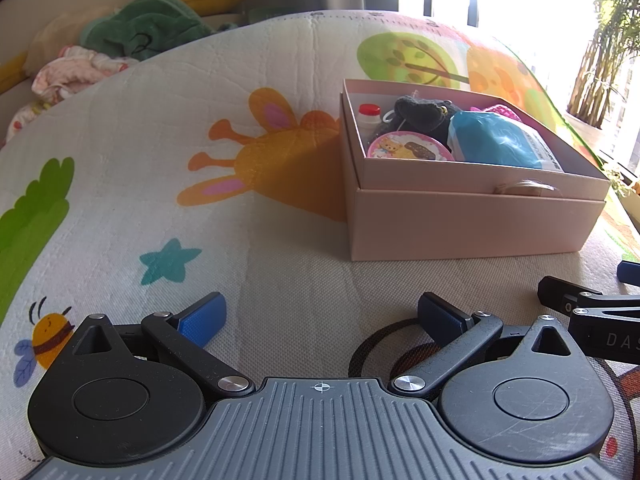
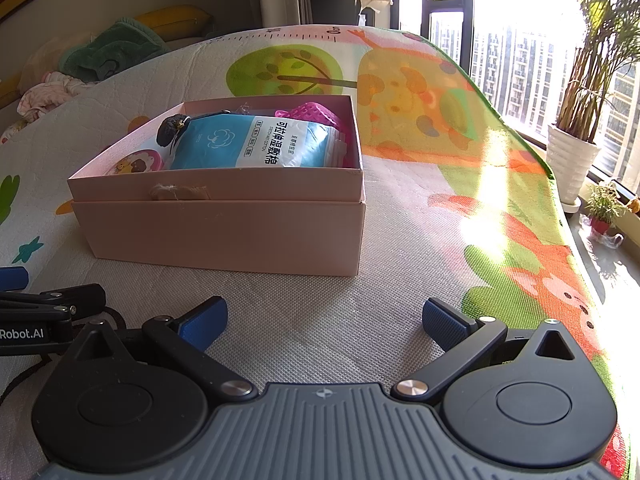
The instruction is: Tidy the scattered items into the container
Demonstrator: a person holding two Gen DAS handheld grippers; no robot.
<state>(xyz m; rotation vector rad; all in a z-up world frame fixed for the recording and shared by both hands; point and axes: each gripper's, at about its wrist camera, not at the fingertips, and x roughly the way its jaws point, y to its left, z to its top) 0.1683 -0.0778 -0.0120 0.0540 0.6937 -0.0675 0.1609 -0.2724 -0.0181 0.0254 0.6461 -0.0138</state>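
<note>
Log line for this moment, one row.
left gripper open, empty | right gripper open, empty | pink box holds blue packet, round tin, black item | both low over mat

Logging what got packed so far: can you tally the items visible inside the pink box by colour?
Blue: 1, the wet-cotton pack
Black: 1, the fuzzy dark item
Bright pink: 1, the mesh item
Pink with bear picture: 1, the round tin
White with red cap: 1, the small bottle
Total: 5 visible in the box; anything beneath is hidden.
</note>
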